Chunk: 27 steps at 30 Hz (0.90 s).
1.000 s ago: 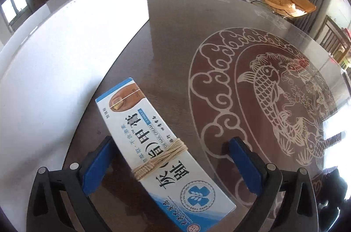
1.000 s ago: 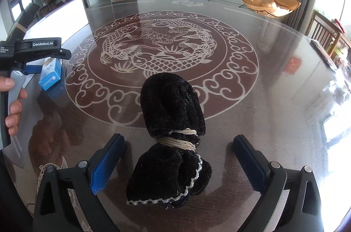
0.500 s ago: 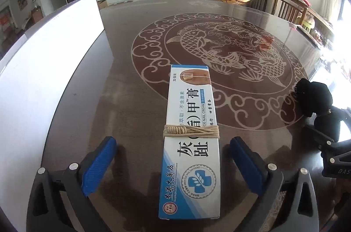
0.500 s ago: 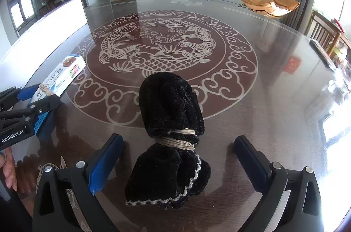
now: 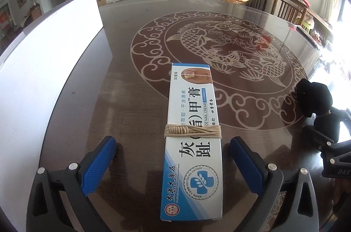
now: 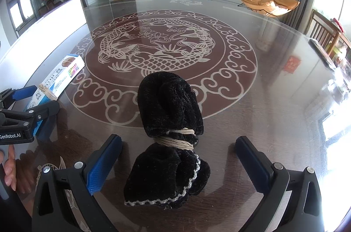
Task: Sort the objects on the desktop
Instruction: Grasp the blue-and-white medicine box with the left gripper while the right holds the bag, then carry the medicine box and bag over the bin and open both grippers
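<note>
White board (image 5: 50, 60) left of ointment box (image 5: 193, 133), black cloth bundle (image 6: 171, 135) right.

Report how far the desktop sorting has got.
Done: nothing visibly sorted; no destination is identifiable.
In hand: nothing gripped. The left gripper stands open around the ointment box; the right gripper stands open around the black cloth bundle.
Left: grasping and placing both, which lie on the table.

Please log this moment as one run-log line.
left gripper: open, astride ointment box | right gripper: open, astride black cloth bundle | both on table
</note>
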Each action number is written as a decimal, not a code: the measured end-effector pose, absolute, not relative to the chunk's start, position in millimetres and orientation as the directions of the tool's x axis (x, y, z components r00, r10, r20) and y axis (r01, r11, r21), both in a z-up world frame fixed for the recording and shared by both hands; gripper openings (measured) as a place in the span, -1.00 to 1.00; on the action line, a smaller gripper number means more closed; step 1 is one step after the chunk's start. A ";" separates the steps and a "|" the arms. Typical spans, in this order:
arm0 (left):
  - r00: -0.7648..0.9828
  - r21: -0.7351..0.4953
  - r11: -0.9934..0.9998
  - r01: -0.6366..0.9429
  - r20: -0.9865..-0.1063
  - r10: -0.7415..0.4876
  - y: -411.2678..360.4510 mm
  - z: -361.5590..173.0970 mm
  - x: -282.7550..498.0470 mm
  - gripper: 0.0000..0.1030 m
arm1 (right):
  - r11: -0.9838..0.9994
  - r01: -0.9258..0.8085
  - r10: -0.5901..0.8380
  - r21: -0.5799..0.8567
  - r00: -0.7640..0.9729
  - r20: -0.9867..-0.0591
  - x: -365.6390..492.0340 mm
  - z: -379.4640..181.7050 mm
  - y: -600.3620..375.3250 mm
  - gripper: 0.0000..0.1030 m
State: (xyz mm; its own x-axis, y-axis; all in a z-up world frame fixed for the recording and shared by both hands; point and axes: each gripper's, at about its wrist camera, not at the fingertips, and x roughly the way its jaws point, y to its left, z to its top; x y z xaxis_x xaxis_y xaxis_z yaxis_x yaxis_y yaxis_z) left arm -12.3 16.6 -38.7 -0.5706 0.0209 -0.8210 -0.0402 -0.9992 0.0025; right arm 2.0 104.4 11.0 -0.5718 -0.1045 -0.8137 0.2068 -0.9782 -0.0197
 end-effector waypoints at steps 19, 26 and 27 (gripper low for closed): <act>-0.576 -0.008 -0.994 -0.106 -0.815 0.068 21.8 -28.3 -12.8 -0.16 | -0.965 0.261 -0.123 -0.022 -0.528 -0.840 -4.4 24.4 112.4 0.02; -0.680 -0.174 -0.984 -0.043 -0.716 0.157 -5.7 14.9 24.6 -0.16 | -0.952 0.306 -0.166 0.000 -0.516 -0.840 12.3 54.4 106.4 -0.44; -0.701 -0.186 -0.982 -0.034 -0.696 0.156 -12.1 26.2 30.8 -0.16 | -0.948 0.318 -0.182 0.008 -0.522 -0.833 14.3 61.4 100.9 -0.44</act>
State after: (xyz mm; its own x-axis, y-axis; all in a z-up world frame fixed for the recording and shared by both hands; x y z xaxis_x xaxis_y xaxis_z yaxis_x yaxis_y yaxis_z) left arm 30.8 -12.1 26.2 -0.7008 0.1562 -0.6960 -0.0339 -0.9819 -0.1863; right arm 14.3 100.9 61.4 -0.5225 -0.1821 -0.8330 0.3181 -0.9480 0.0077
